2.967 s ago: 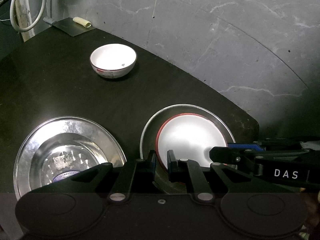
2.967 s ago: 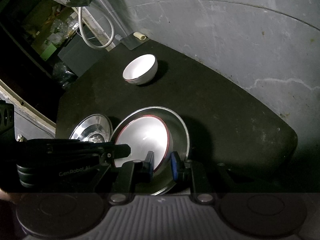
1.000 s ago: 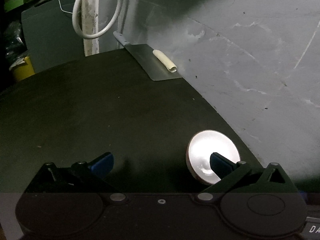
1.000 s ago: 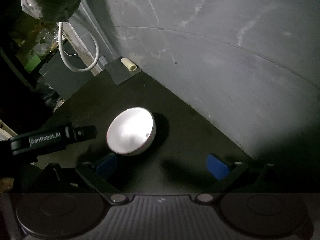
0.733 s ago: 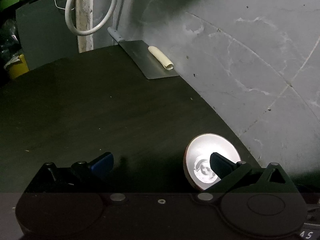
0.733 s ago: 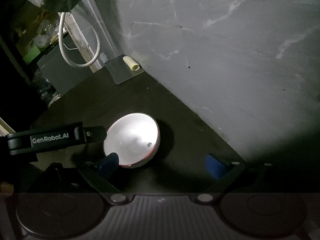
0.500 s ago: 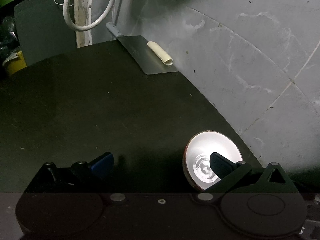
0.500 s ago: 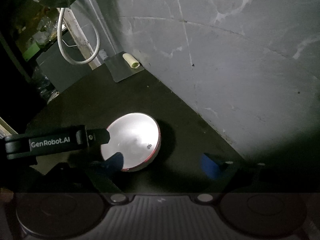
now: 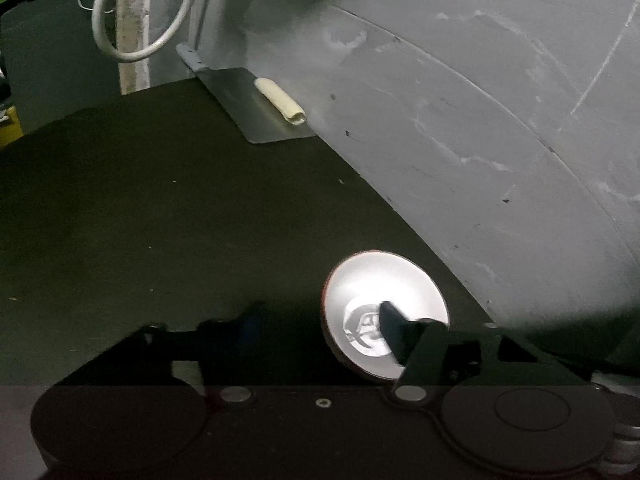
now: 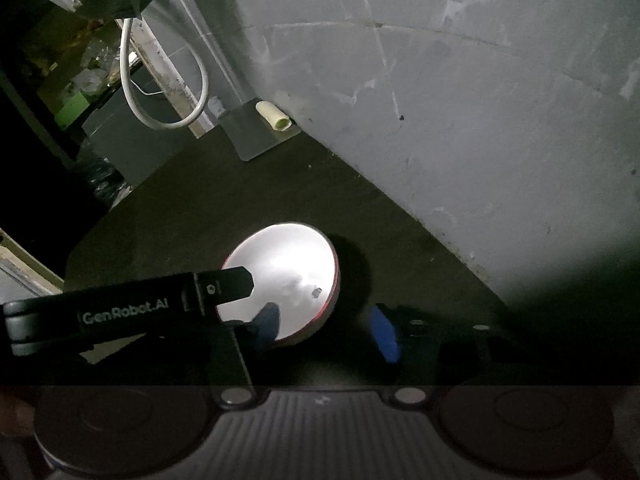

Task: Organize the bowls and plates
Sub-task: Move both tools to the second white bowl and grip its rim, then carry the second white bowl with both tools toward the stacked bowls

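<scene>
While jaws have just been closing, left gripper (image 9: 320, 314) and right gripper (image 10: 326, 320) straddle bowl (image 9: 384, 280) rim, opposite sides, not yet clamped; lift pending.

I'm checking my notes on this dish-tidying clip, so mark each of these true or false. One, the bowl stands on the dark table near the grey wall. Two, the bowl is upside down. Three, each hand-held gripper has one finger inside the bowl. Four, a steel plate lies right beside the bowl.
1. The bowl stands on the dark table near the grey wall. True.
2. The bowl is upside down. False: it stands upright, with its white inside facing up.
3. The left hand-held gripper and the right hand-held gripper each have one finger inside the bowl. True: both sets of jaws have just been closing, with the bowl's wall between them.
4. A steel plate lies right beside the bowl. False: no plate shows. A flat metal blade lies at the far end, by the wall.
</scene>
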### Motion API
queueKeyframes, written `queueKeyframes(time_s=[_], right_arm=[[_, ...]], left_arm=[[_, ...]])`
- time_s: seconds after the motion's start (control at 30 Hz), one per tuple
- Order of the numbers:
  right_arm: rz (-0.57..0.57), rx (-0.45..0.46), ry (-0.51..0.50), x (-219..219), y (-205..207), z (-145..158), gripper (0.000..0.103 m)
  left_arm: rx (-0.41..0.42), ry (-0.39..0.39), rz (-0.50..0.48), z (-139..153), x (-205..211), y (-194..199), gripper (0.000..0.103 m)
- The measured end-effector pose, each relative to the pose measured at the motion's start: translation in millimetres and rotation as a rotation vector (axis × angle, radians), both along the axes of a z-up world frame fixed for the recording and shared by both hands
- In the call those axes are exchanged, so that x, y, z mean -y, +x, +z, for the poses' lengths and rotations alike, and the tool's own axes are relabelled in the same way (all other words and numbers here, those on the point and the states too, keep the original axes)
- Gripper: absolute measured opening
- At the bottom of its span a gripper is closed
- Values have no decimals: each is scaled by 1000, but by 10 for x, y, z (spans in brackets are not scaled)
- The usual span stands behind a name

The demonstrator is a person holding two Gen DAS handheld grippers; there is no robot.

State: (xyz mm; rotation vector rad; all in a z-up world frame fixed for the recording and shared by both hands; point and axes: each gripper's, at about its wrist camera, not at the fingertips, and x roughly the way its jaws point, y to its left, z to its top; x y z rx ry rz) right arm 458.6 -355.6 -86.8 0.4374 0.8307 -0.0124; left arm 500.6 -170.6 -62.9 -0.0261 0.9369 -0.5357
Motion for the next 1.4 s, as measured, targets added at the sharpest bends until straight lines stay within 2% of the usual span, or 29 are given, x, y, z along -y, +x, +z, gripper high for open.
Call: queueKeyframes(time_s=[0.1,0.27,0.37,0.43,0.57,1.03,1.4], right_arm=[[10,12,12,2,0,-9,40],[33,19,58,26,25,-56,33],[38,23,70,44,24,-65,31],[33,21,94,86,8,-72,27],[43,51,111,114,-87,-25,27],[57,175,110,164,-663,339,27],[23,183,100,195,-1277,450,27]], left_arm=[[-9,-10,-9,-16,19,9,40],[-42,-52,-11,-57,15,43,24],[-45,-48,-6,-65,-3,45,16],[-52,-52,-6,-59,-25,35,15],[-53,-54,-5,-34,-56,-36,15],[55,-110,-50,325,-163,-581,15],[50,-131,-130,482,-153,-1110,15]])
